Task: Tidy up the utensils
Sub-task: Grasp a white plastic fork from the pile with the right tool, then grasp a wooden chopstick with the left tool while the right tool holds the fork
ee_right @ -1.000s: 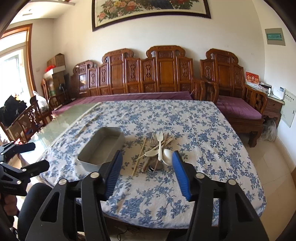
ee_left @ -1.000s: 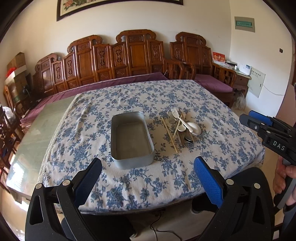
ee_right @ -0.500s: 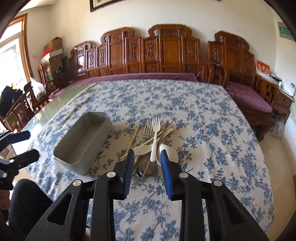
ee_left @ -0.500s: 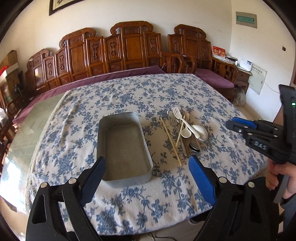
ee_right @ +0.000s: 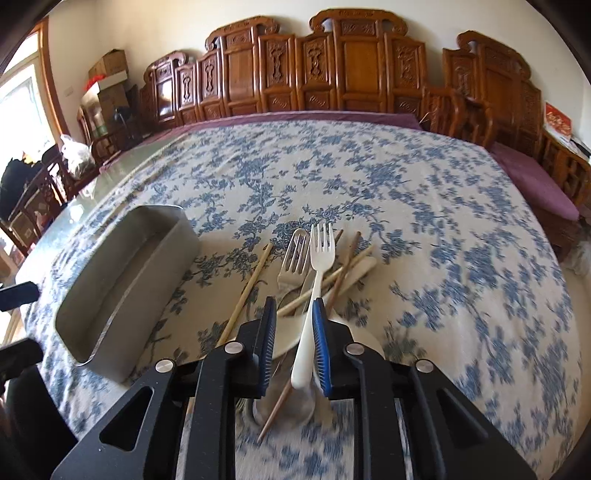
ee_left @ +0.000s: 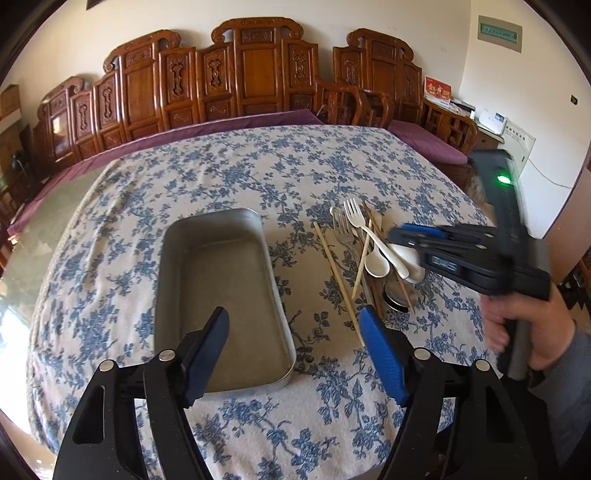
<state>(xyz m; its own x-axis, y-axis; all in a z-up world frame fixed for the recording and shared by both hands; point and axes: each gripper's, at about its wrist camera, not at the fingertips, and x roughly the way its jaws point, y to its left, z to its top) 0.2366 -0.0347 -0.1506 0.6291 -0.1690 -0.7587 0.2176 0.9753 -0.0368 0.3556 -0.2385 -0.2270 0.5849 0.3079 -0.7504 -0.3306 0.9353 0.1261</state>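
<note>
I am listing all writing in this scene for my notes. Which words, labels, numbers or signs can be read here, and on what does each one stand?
No text can be read with certainty.
Green wall plaque: characters too small.
Red card on the side cabinet: gold characters, too small.
White wall panel: print too small.
Right gripper body: light lettering, blurred by motion.
Red card in the right wrist view: blurred.

Tray [ee_left: 221,280] on tablecloth [ee_left: 258,173], utensil pile [ee_left: 373,254] to its right, carved benches [ee_left: 240,74] behind the table.

Metal spoon [ee_right: 284,406] half-hidden behind the right tongs [ee_right: 294,341]; tablecloth [ee_right: 480,295] motion-blurred.
</note>
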